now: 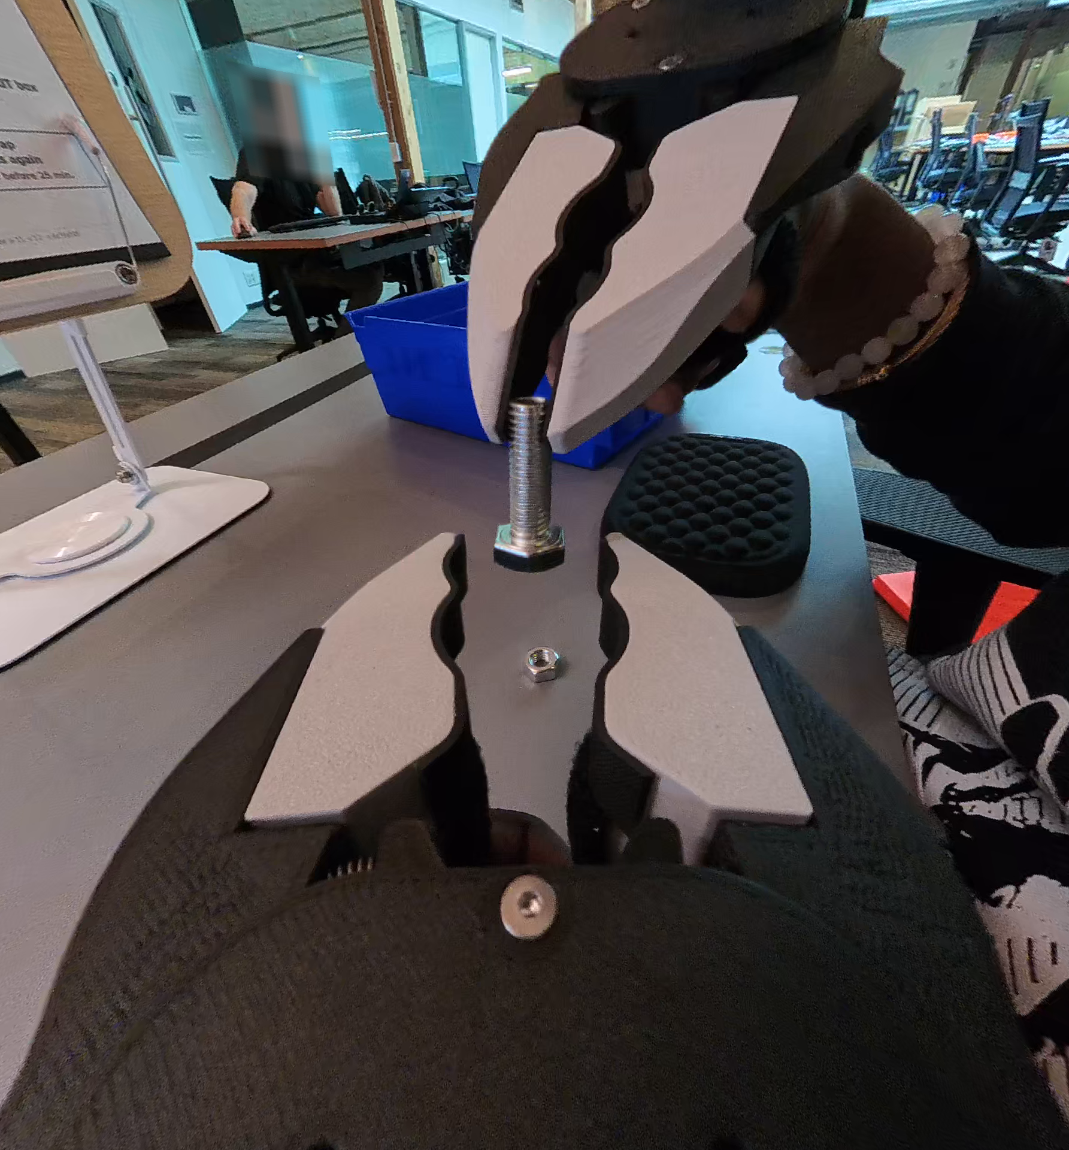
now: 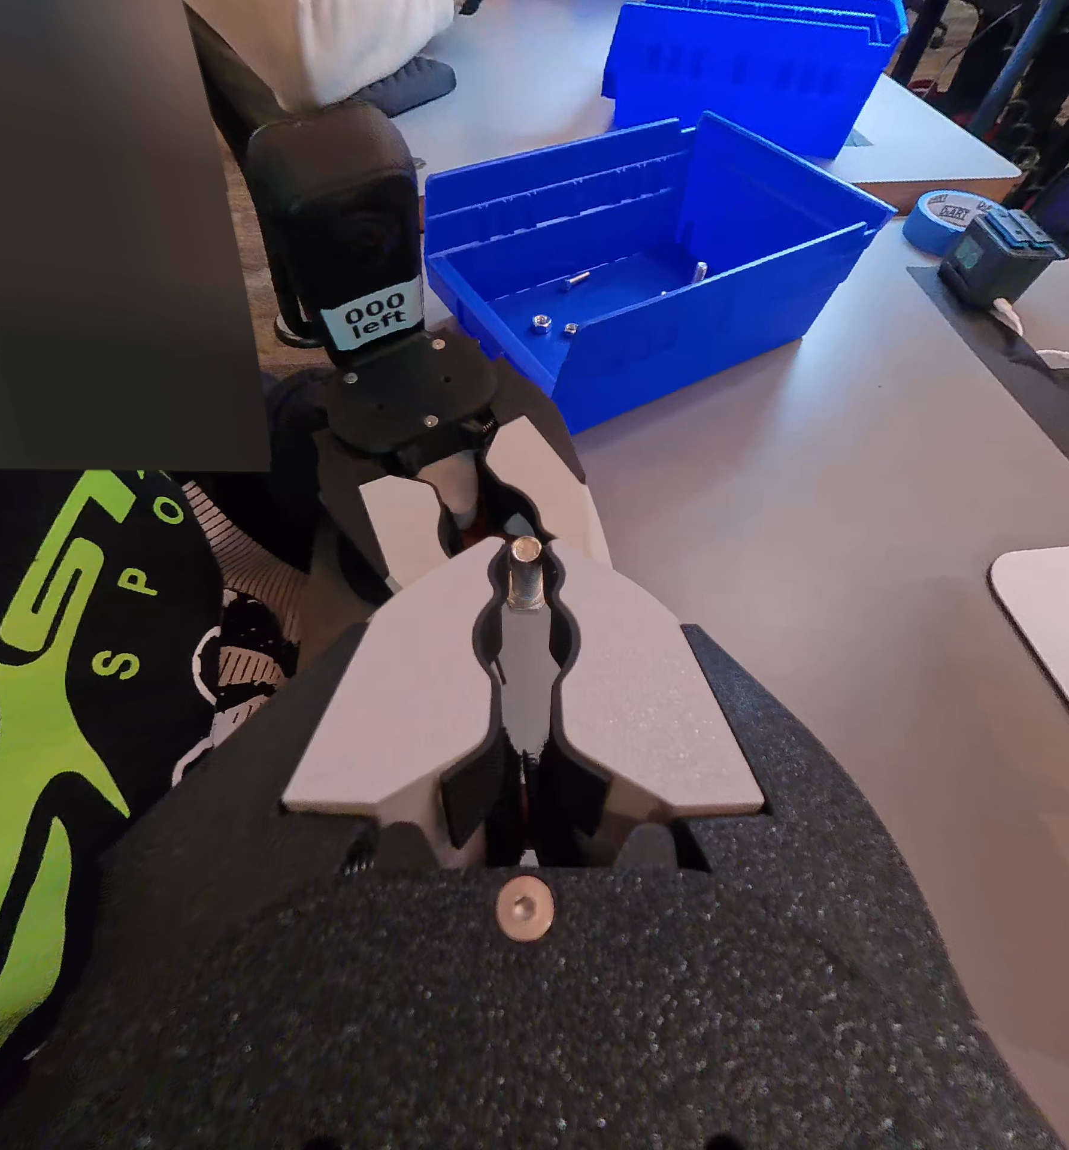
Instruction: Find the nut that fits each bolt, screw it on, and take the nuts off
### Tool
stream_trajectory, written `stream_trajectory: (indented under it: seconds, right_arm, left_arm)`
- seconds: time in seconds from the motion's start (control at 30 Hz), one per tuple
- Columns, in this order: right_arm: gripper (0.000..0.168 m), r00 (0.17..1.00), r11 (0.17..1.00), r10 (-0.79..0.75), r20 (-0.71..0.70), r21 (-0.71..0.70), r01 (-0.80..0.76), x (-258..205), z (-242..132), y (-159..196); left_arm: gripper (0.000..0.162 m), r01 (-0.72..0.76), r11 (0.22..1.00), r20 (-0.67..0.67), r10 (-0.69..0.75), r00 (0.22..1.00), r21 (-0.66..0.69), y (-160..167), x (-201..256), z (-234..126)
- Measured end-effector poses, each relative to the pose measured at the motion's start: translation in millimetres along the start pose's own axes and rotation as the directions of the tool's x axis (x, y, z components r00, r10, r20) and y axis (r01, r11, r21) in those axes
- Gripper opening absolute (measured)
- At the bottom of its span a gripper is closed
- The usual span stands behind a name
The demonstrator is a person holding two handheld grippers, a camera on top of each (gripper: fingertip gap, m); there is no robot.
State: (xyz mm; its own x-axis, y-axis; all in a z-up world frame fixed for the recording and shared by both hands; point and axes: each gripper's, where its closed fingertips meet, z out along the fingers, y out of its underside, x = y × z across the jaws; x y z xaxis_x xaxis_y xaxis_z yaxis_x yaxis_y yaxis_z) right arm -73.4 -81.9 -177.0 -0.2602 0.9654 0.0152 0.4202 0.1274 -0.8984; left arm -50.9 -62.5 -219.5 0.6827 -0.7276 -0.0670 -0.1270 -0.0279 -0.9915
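**Bolt standing head-down between two grippers**

Nearest the lens in the left wrist view, the left gripper (image 1: 530, 554) has its jaws apart, gripping nothing. Between these jaws, lying flat on the grey table (image 1: 332, 510), is a small hex nut (image 1: 542, 663), touching neither finger. Just beyond the jaw tips stands a silver bolt (image 1: 528, 491), upright, its hex head on the table and its threaded shank pointing up. Above it, the right gripper (image 1: 527, 429) reaches down from the far side, its jaws clamped on the top end of the shank; the lower threads and the head are bare. A hand (image 1: 855, 274) with a bead bracelet holds this gripper. Right of the bolt lies a black dimpled pad (image 1: 712, 510). Behind the right gripper's jaws sits a blue bin (image 1: 420, 361). Far left of the jaws, a white stand (image 1: 102, 547) carries a printed sheet.

In the right wrist view, the right gripper (image 2: 527, 551) appears from above: its jaws close around the bolt (image 2: 525, 575), whose flat shank end shows at the jaw tips. Just past the tips is the left gripper (image 2: 457, 498), jaws spread. Farther off, right of the jaws, the blue bin (image 2: 693, 367) holds loose nuts and small bolts; whether they match cannot be told. A roll of blue tape (image 2: 936, 218) lies beyond the bin.
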Motion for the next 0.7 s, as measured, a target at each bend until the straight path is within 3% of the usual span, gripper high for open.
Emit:
stream_trajectory:
  seconds: [0.23, 0.4, 0.47, 0.57, 0.7]
  right_arm:
    - [0.01, 1.0, 1.0, 0.009, 0.018, 0.003, -0.009, -1.0, 2.3, 2.4]
    - [0.011, 1.0, 0.999, 0.013, 0.008, 0.033, -0.014, 1.2, 1.1, 0.9]
    - [0.028, 1.0, 0.999, 0.016, -0.005, 0.036, -0.016, 5.1, -4.6, 5.1]
    - [0.04, 0.998, 0.987, 0.056, -0.017, -0.153, -0.058, 14.7, -8.8, 48.1]
    - [0.038, 0.999, 0.905, 0.03, -0.016, -0.424, -0.034, 21.3, -0.8, 112.2]
  left_arm:
    - [0.019, 0.008, 1.0, -0.007, -0.009, 1.0, -0.007, 1.7, 2.3, 2.6]
    - [0.018, 0.035, 0.999, -0.018, -0.034, 0.999, 0.003, 1.1, 1.2, 1.9]
    - [0.018, 0.068, 0.998, -0.008, -0.068, 0.998, 0.01, 1.2, -3.2, -0.3]
    - [0.018, 0.115, 0.993, 0.004, -0.115, 0.993, 0.019, 2.5, -10.0, -4.6]
    - [0.018, 0.128, 0.992, -0.007, -0.128, 0.992, 0.0, 6.4, -10.0, -3.9]
